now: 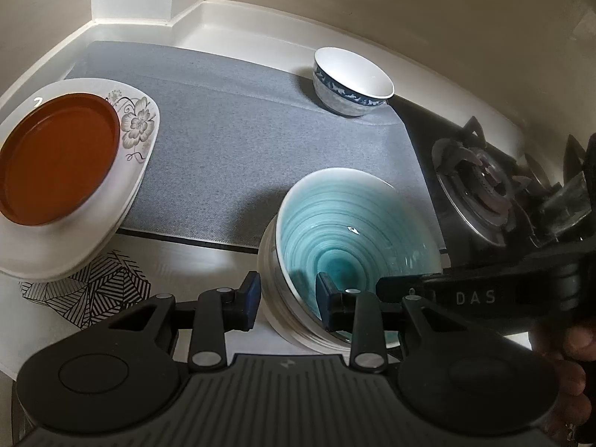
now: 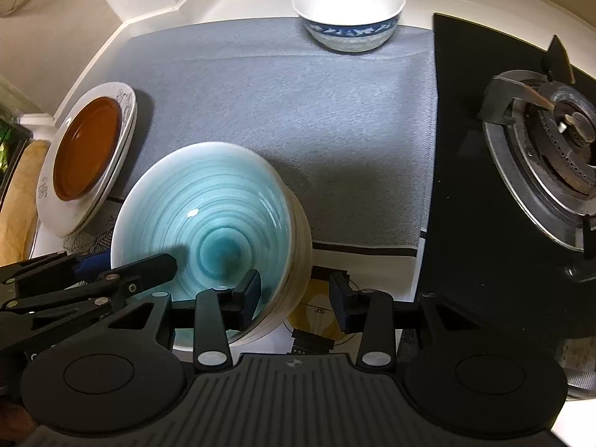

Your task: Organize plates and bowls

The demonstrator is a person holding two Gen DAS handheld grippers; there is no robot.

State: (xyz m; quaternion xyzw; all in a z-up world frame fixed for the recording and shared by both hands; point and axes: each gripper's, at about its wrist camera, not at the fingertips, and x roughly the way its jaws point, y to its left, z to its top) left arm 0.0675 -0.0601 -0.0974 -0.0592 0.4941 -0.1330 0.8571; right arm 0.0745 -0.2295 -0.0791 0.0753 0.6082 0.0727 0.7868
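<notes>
Both grippers are down at the teal bowl (image 1: pixel 335 246) now, which sits at the front edge of the grey mat (image 1: pixel 231 138), near the front of the worktop (image 1: pixel 223 260), and it looks tilted, leaning over toward the plates rather than sitting flat. The left gripper (image 1: pixel 288 303) has its jaws straddling the near rim, one pad outside the wall and one inside, with daylight showing on either side, so released, not pinching. The right gripper (image 2: pixel 296 300) is likewise slack: one pad is inside the bowl, the other stands clear beyond the ribbed outer wall, nothing clamped. That is the worry here: with neither pair of jaws biting, a tilted bowl could rock or slide off its perch, and it is glazed, so I would judge it slippery. If one side closes before the other, the rim may twist away and skid toward the stack at the left edge, where the brown plate (image 1: pixel 56 160) rests on the flowered plate (image 1: pixel 138 126); a knock there could chip something. The two tools are also crowded close over one rim and could foul each other. The blue-and-white bowl (image 2: pixel 348 15) waits at the mat's back edge, well apart, and the gas burner (image 2: pixel 551 149) sits off the right edge, safe for the moment.
</notes>
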